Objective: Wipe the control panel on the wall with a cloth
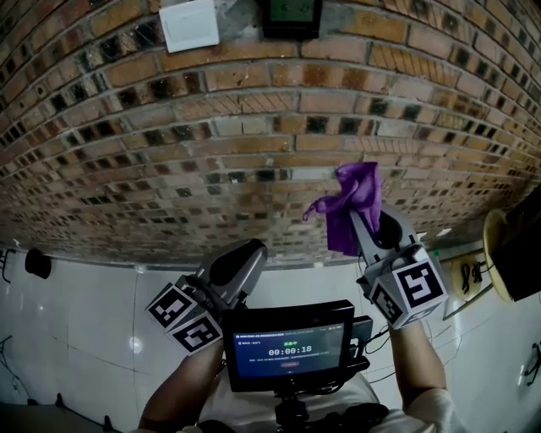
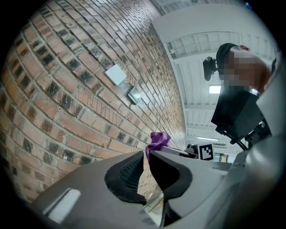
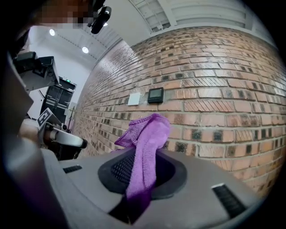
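A dark control panel (image 1: 291, 17) is set in the brick wall, high up in the head view, with a white switch plate (image 1: 189, 24) to its left. Both also show in the right gripper view, panel (image 3: 156, 95) and plate (image 3: 134, 99). My right gripper (image 1: 372, 221) points up at the wall well below the panel, shut on a purple cloth (image 1: 351, 199) that sticks out past its tips. The cloth (image 3: 145, 147) drapes between the jaws of the right gripper (image 3: 143, 154). My left gripper (image 1: 252, 250) is lower and to the left, shut and empty (image 2: 146, 154).
Below the brick wall (image 1: 127, 152) runs a white tiled band (image 1: 84, 321) with a small black fitting (image 1: 37, 263) at the left. A monitor showing a timer (image 1: 290, 347) sits in front of my chest. A dark box and a tan object (image 1: 500, 254) are at the right edge.
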Demonstrator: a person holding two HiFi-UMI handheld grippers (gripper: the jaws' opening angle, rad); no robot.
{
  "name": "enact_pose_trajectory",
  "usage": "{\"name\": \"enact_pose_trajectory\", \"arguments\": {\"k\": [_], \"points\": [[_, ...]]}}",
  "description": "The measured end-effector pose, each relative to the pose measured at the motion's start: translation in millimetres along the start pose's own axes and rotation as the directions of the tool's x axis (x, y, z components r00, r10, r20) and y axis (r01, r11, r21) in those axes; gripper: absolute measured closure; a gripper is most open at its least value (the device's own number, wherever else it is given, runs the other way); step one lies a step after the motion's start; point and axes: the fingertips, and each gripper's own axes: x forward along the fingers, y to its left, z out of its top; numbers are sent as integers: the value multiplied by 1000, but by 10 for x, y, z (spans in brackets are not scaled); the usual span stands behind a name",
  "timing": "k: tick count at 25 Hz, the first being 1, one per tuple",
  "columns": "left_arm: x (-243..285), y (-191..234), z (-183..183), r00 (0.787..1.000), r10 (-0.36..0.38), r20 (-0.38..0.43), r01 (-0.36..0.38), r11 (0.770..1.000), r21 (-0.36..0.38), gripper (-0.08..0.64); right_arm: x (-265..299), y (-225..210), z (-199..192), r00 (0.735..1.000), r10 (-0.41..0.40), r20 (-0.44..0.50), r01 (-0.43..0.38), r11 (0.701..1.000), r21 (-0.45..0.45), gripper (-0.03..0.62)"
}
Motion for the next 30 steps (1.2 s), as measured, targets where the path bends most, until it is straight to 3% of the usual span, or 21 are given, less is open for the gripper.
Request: {"name": "enact_pose_trajectory", "arguments": {"k": [30], "points": [[-11,53,-68,1000,11,-6,-11,1000,-17,526,95,181,-194,998,55,-40,-57,998,-32,512]]}}
